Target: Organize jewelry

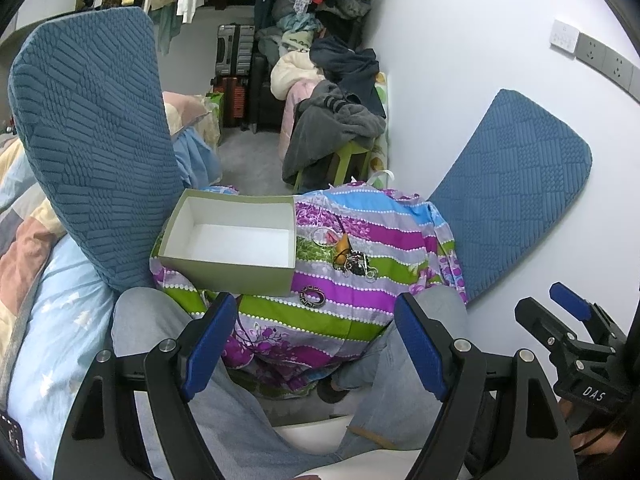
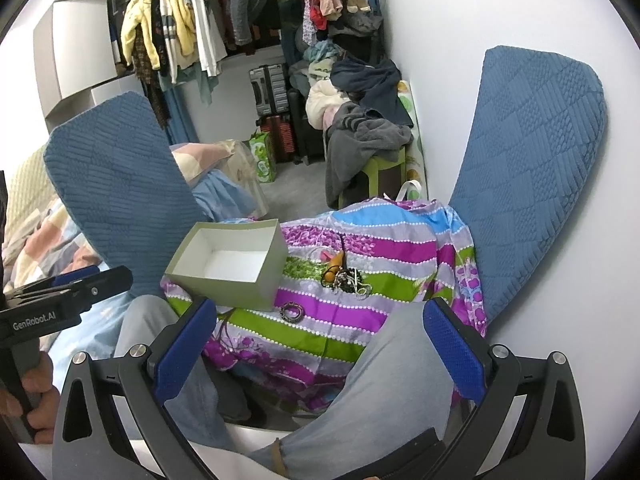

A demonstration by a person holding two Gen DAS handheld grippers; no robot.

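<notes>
Both grippers, left gripper (image 1: 316, 344) and right gripper (image 2: 320, 350), hover spread, empty; tangled jewelry heap (image 1: 354, 260) mid-cloth looks light, snaggy: pinch the amber pendant (image 1: 344, 245).

"GenRobot.AI", "DAS" on tongs (image 2: 60, 296)

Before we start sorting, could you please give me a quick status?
Left gripper and right gripper open, empty. Box empty; jewelry pile beside it. Nothing in the way.

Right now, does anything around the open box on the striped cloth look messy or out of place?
Yes. The grey-green cardboard box is empty, while the jewelry lies loose on the striped cloth beside it: a tangled heap of necklaces with an amber pendant, and a dark round bangle apart, nearer the box's front corner.
</notes>
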